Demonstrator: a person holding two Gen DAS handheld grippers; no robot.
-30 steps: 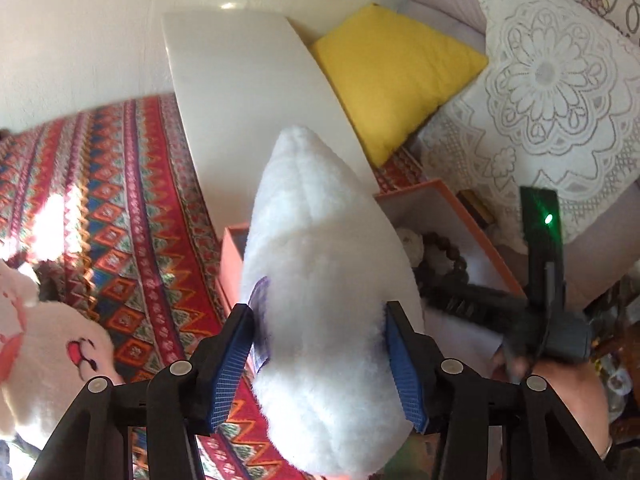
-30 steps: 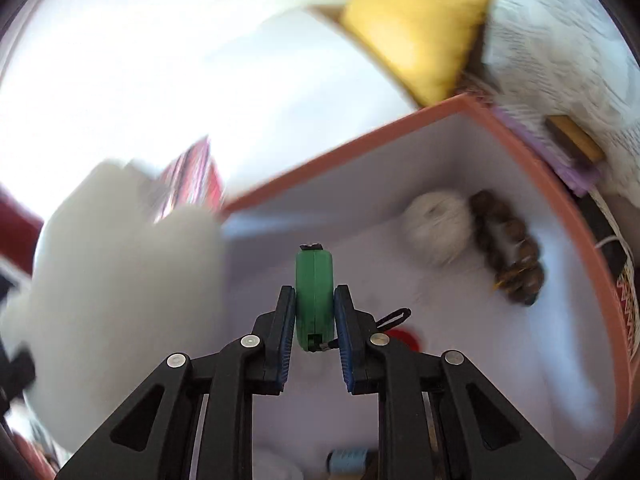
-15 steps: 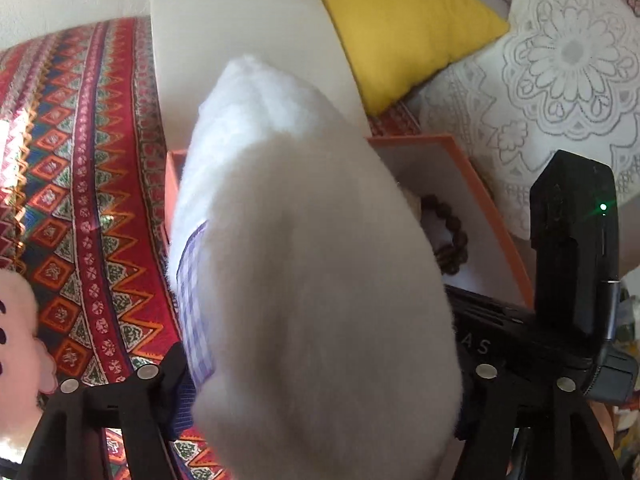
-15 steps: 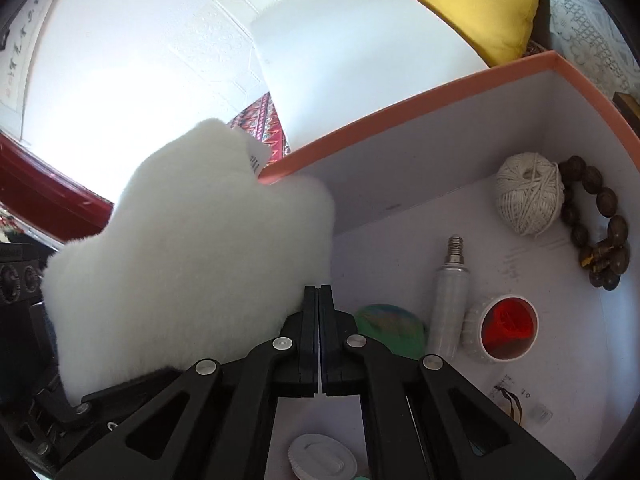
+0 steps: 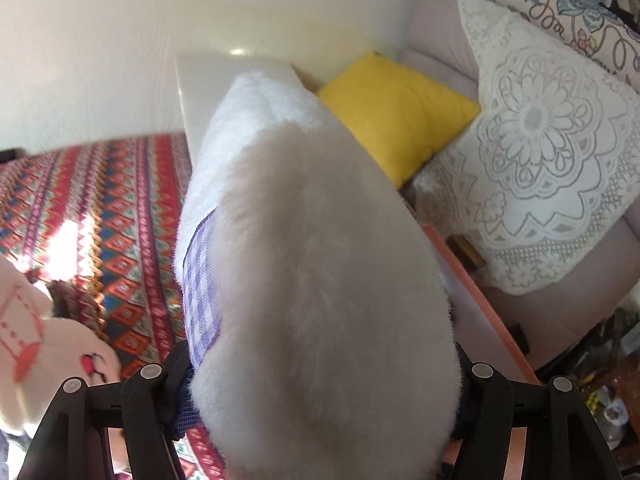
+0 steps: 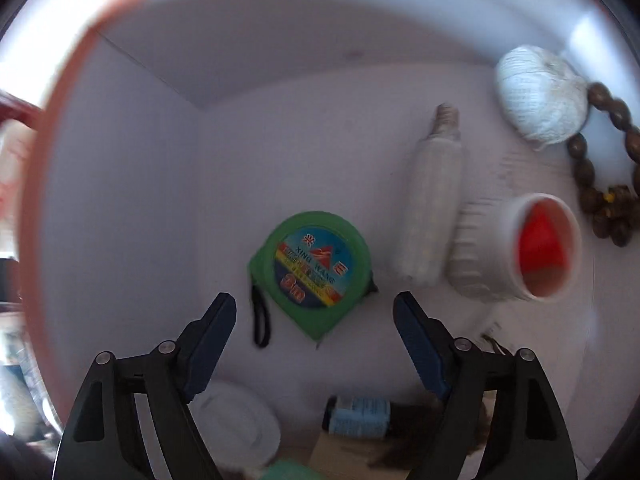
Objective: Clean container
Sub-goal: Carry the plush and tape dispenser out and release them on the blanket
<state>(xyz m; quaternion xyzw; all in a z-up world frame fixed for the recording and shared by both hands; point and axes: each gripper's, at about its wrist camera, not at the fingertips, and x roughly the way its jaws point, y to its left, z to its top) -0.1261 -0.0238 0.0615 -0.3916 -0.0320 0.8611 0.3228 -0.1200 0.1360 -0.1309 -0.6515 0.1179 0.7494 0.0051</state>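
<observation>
A red patterned rug (image 5: pixel 100 216) fills the left wrist view's left side. The left gripper (image 5: pixel 320 384) clamps a white plush toy (image 5: pixel 312 280) that hides most of the orange-rimmed box (image 6: pixel 120 152). Inside the box, at frame centre, a green tape measure (image 6: pixel 310 270) lies between the wide-open, empty right gripper (image 6: pixel 314 324).

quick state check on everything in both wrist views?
left gripper: jaws shut on the plush mitt
plush mitt: held, sticking out forward
right gripper: jaws open, empty, over the tape measure
tape measure: lying flat on the box floor
box: open
bulb: lying on its side
white cup: tipped over
yarn ball: wound
</observation>
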